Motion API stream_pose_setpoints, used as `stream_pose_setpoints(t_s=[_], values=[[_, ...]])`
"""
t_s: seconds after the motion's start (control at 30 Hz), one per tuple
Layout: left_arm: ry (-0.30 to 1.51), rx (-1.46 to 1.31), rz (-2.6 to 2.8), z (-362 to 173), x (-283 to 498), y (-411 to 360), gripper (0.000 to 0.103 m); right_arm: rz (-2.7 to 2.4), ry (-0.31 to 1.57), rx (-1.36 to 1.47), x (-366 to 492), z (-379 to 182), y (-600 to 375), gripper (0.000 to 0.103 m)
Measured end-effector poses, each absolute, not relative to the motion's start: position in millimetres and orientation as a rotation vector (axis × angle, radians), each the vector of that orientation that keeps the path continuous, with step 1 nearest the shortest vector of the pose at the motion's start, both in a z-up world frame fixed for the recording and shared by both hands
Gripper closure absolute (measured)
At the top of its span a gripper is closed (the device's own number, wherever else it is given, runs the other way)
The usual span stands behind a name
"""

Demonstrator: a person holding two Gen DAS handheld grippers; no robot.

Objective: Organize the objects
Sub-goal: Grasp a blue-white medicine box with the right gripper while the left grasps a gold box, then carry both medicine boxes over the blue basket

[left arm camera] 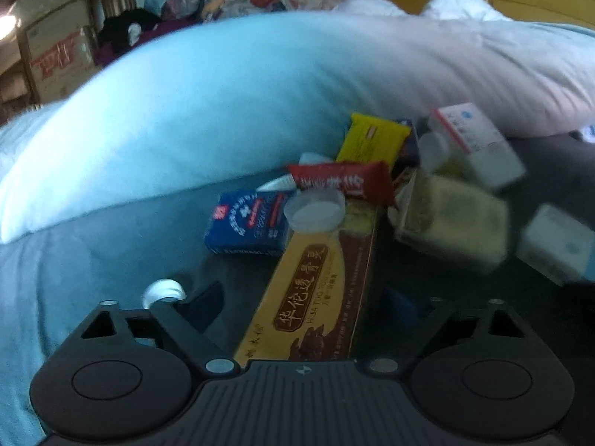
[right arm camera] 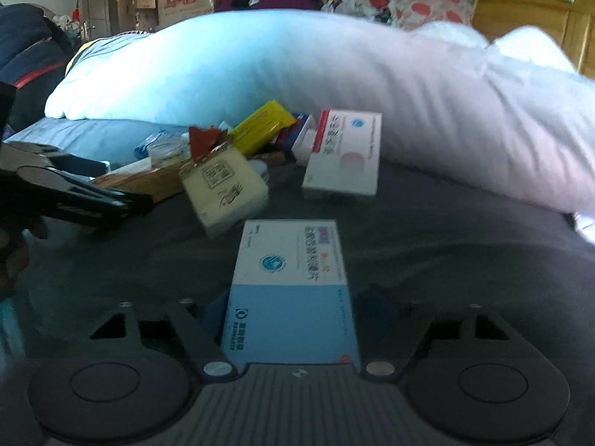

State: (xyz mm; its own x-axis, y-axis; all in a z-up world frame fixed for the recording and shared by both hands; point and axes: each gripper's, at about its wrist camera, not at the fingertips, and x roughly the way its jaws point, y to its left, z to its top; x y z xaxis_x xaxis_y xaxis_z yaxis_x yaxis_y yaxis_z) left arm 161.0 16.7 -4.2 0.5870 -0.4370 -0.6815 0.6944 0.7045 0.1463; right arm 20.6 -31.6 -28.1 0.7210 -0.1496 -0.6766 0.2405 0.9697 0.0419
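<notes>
Pinching a long gold-and-brown box [left arm camera: 316, 290], the left gripper [left arm camera: 303, 319] hovers; the right gripper [right arm camera: 293, 319] clamps a white-and-blue carton [right arm camera: 290, 282].

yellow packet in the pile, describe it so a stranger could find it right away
Start at the long pale blue pillow across the bed. Against its front edge lies a pile of boxes; the yellow packet sits at the back, just behind the red wrapper. It is the only bright yellow item.

Both my wrist cameras sit low over the bed [right arm camera: 446, 245], looking forward along my tongs toward the long pillow [left arm camera: 186, 111]. Left view close on the box pile [left arm camera: 357, 171]. Right view a little further back; it shares that pile and pillow.
</notes>
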Motion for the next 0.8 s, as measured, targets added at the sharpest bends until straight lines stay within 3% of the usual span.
stream_pose_setpoints(t_s=[0.07, 0.17, 0.47, 0.53, 0.63, 0.8], values=[[0.709, 0.395, -0.71, -9.9, 163.7, 16.2, 0.034, -0.212, 0.74, 0.128, 21.4, -27.9, -30.2, 0.04], [0.726, 0.353, -0.717, -8.5, 160.6, 17.9, 0.051, -0.213, 0.731, 0.139, 23.1, -28.2, -31.2, 0.04], [0.679, 0.256, -0.64, 54.2, 96.9, 67.7, 0.052, -0.179, 0.658, 0.182, 8.4, -2.3, -25.0, 0.04], [0.764, 0.237, -0.69, 67.7, 88.0, 80.9, 0.051, -0.161, 0.662, 0.246, 3.8, 3.3, -24.2, 0.04], [1.044, 0.222, -0.724, 56.4, 93.6, 89.3, 0.051, -0.152, 0.666, 0.255, -5.5, 9.4, -13.8, 0.04], [1.029, 0.309, -0.645, 65.6, 81.7, 108.7, 0.052, -0.15, 0.676, 0.248, -24.6, 13.5, 3.0, 0.04]])
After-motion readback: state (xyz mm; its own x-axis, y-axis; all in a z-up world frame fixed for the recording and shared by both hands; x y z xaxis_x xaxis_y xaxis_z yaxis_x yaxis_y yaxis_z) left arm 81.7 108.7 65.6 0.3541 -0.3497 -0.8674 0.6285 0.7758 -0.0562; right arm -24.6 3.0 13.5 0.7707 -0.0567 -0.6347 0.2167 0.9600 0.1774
